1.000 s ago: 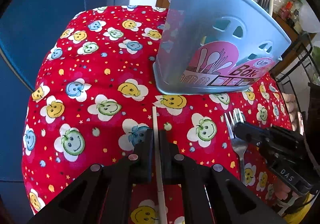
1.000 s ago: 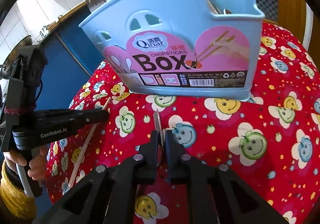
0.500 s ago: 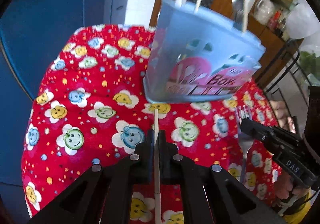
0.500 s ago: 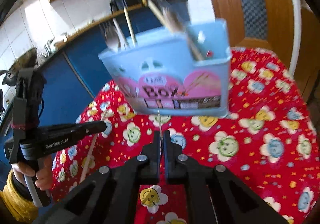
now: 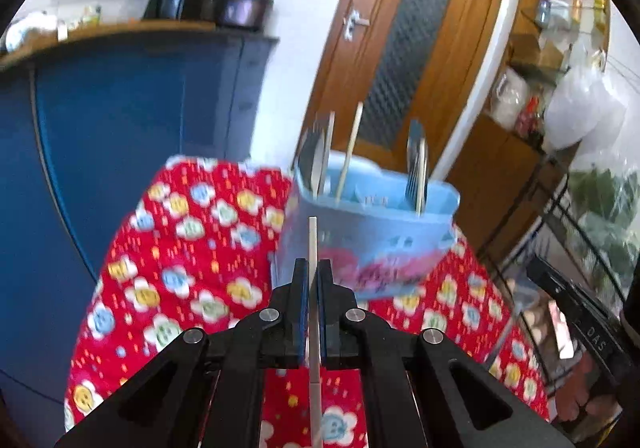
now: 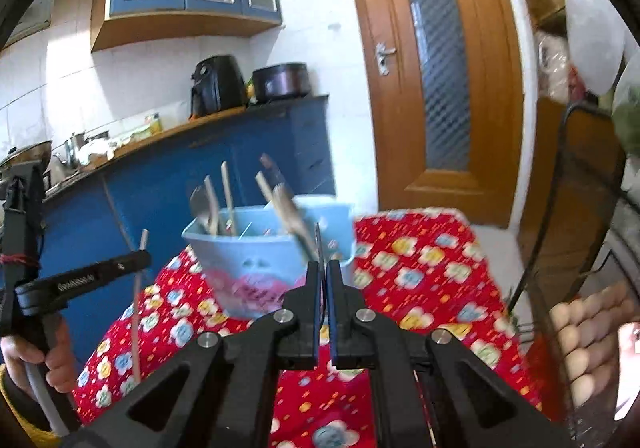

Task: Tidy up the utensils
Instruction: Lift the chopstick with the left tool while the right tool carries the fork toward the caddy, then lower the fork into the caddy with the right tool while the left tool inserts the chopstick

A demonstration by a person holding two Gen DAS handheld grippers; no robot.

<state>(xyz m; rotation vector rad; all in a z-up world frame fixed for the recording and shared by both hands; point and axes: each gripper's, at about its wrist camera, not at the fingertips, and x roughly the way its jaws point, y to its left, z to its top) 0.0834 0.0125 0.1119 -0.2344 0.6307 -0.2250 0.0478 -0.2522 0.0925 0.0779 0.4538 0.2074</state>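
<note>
A pale chopstick is clamped between the fingers of the left gripper, raised above the red flowered tabletop. A fork is pinched edge-on in the right gripper, before the blue utensil box.

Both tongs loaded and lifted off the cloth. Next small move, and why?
Probably carry the left tongs, shut on the pale wooden chopstick, forward above the light blue plastic utensil box: its open top sits just ahead, chopsticks already upright inside. The right tongs grip a thin metal utensil and can follow.

Both tongs clamped shut, raised
</note>
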